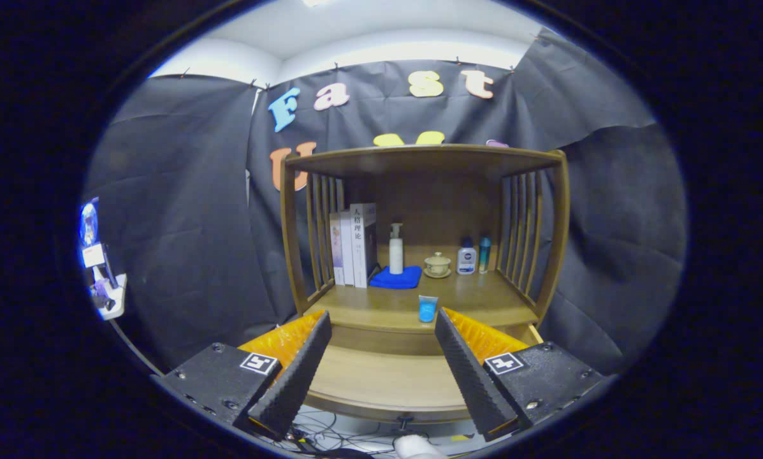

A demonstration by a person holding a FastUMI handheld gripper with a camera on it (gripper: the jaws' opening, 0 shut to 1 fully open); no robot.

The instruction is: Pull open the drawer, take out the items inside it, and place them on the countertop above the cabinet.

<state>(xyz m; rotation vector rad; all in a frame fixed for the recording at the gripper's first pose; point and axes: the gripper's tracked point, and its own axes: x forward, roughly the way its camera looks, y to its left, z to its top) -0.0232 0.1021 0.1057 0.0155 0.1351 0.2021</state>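
Straight ahead of the gripper point(381, 331) stands a wooden cabinet point(550, 223) with slatted sides and an open shelf under a flat top. Its fingers point(295, 376) are spread wide apart with nothing between them but the wood beyond. Below and between the fingers lies the drawer point(387, 379), pulled out toward the tool, its pale wooden bottom showing bare. Just past the drawer, at the level of the fingertips, runs the countertop point(381, 306) of the cabinet.

Going from left to right on that countertop, well beyond the fingers: a few upright books point(354, 245) lean against the left slats. Next to them lies a folded blue cloth point(396, 278), and a white pump bottle point(396, 250) stands at its back edge. Further right sits a small lidded cup point(437, 264) on a saucer. After it come a white bottle with a blue label point(466, 256) and, touching or just beside it, a slim teal bottle point(484, 254) near the right slats.

Closer to the tool, a small blue tube point(428, 308) stands on its cap near the front edge of the countertop, just ahead of the right fingertip.
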